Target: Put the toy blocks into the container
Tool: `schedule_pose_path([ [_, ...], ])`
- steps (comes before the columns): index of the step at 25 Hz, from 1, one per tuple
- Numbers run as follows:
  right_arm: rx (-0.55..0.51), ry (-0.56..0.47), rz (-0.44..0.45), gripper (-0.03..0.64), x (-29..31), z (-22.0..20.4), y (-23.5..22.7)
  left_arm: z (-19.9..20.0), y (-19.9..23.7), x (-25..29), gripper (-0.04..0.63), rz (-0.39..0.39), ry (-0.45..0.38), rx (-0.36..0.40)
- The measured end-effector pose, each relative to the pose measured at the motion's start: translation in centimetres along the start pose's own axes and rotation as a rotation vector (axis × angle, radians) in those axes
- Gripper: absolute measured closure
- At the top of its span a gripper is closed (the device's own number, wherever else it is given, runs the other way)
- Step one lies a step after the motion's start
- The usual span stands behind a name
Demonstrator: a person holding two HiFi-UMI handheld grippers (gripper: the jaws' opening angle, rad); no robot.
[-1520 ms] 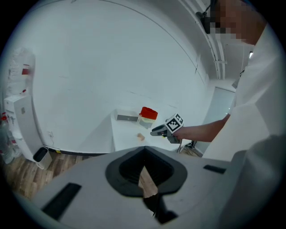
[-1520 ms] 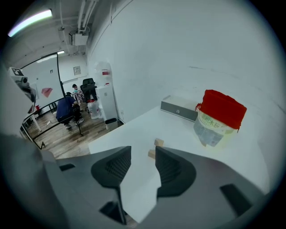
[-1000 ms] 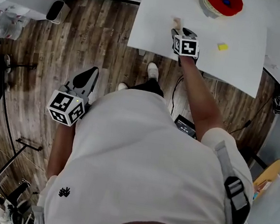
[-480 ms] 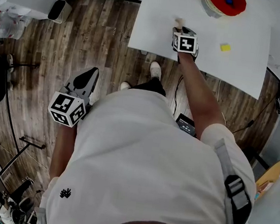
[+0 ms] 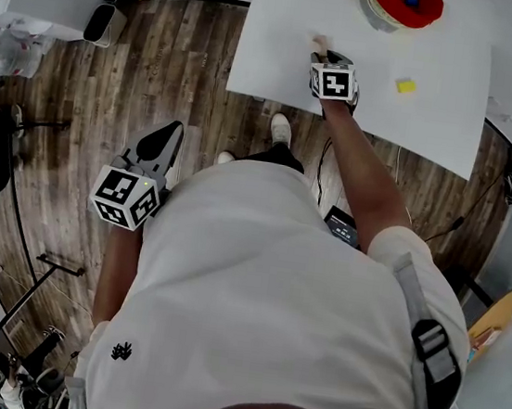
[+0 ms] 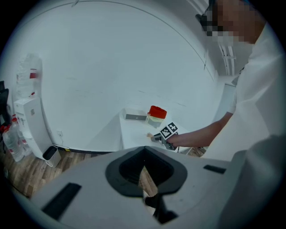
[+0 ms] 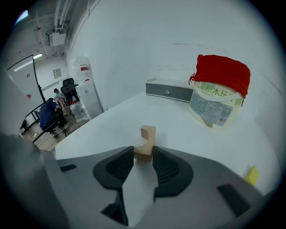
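The right gripper [image 7: 144, 156] has just been closing and grips the wooden block [image 7: 145, 143] near the table's [image 5: 274, 70] left edge, with bare table around. The left gripper [image 5: 163, 143] hangs clenched over the floor [image 5: 182, 58]. Only the gripper views show the gray box [image 7: 169, 91].

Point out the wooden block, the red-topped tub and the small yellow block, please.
wooden block [image 7: 148, 141]: right gripper view, its pale front face.
red-topped tub [image 7: 213, 105]: right gripper view, its printed label.
yellow block [image 5: 405, 85]: head view, its top face.

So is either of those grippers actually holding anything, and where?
The right gripper, whose jaws have just been closing, grips the wooden block by its lower end. The left gripper is shut and empty.
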State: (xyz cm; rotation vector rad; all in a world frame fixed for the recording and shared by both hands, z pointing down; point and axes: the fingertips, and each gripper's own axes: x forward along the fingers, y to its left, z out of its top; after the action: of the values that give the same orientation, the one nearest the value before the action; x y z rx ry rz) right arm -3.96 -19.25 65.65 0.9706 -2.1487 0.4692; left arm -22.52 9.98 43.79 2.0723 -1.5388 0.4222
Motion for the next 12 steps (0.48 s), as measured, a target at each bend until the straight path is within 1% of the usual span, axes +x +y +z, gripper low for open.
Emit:
schedule_pose_path([
  [7,-0.052,-0.004,0.03,0.485,-1.5,0.5,-0.6,1.1,-0.6,1.6,0.589,-0.029,-0.013,0.005],
  [12,-0.05,-0.015,0.062,0.485,-3.6,1.3,-1.1,1.7,-1.2,3.0,0.589,-0.066,-0.022,0.009],
])
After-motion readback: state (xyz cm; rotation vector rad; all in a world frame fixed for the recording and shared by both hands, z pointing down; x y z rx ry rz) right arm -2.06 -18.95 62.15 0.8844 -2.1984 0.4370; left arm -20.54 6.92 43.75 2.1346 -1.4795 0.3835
